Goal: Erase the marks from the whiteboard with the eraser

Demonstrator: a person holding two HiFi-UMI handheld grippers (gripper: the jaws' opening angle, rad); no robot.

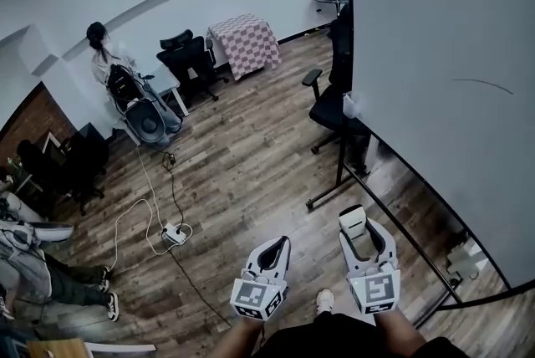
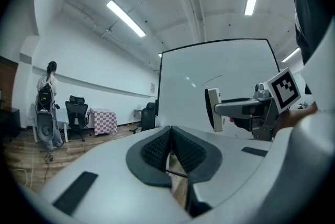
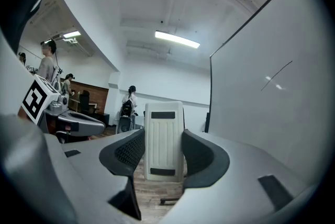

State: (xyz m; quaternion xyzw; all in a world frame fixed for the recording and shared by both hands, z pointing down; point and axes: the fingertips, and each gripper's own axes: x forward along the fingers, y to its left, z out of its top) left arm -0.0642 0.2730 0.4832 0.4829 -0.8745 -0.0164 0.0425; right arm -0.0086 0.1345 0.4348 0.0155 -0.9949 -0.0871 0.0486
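The whiteboard (image 1: 435,55) stands on a wheeled frame at the right and carries one thin dark stroke (image 1: 481,84). My right gripper (image 1: 358,232) is shut on the white eraser (image 1: 352,219), held low in front of the board and apart from it. In the right gripper view the eraser (image 3: 164,139) stands upright between the dark pads, with the whiteboard (image 3: 272,76) and its stroke (image 3: 277,75) to the right. My left gripper (image 1: 272,253) is beside it, shut on nothing. The left gripper view shows its jaws pressed together, plus the eraser (image 2: 213,108) and whiteboard (image 2: 220,71).
The board's black stand leg (image 1: 330,196) reaches onto the wood floor. A black office chair (image 1: 330,101) sits by the board's edge. A power strip (image 1: 174,233) with cables lies on the floor at left. A checkered table (image 1: 244,43), chairs and a standing person (image 1: 104,55) are farther back.
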